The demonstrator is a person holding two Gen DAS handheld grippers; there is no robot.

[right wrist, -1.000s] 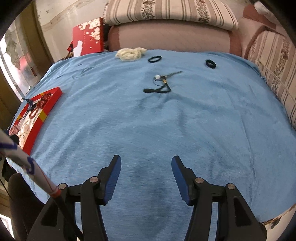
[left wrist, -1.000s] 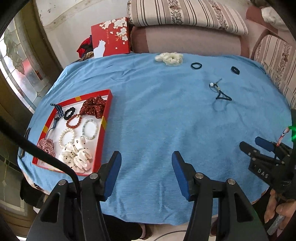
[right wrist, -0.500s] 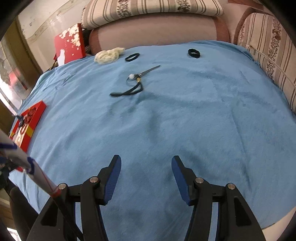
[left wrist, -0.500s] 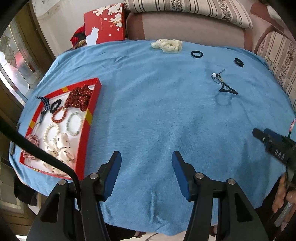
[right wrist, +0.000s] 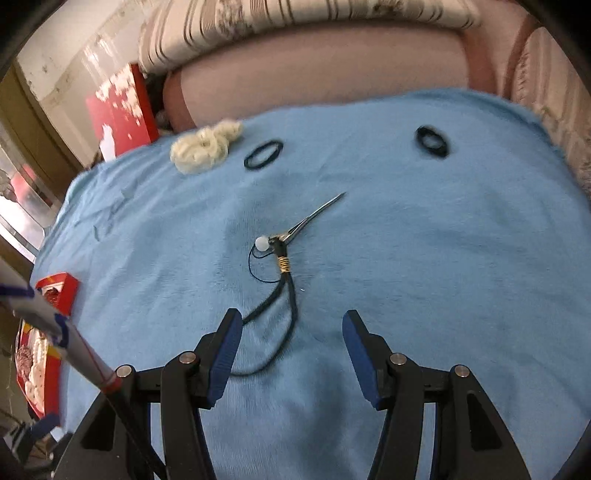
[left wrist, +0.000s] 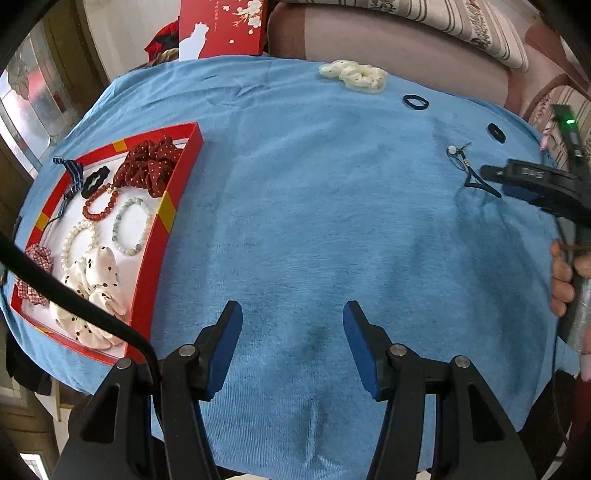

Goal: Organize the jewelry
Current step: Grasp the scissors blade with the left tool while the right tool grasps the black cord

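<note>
A black cord necklace with a white bead and a metal pin (right wrist: pixel 279 258) lies on the blue cloth just ahead of my right gripper (right wrist: pixel 291 332), which is open and empty with the cord's loop between its jaws. In the left wrist view the necklace (left wrist: pixel 466 170) lies at the right, beside my right gripper (left wrist: pixel 496 181). My left gripper (left wrist: pixel 291 325) is open and empty above the cloth. A red tray (left wrist: pixel 181 173) at the left holds bracelets and scrunchies. A cream scrunchie (right wrist: pixel 205 147) and two black hair ties (right wrist: pixel 263 154) (right wrist: pixel 431 142) lie at the far side.
A red gift box (left wrist: pixel 221 26) stands at the table's far edge, in front of a striped sofa (left wrist: pixel 388 40). The tray's corner (right wrist: pixel 59 291) shows at the left of the right wrist view. The blue cloth (left wrist: pixel 314 203) covers the whole table.
My right gripper has moved forward over the cloth to the necklace, which now lies between its jaws. My left gripper has moved forward and a little to the right. Both stay open.
</note>
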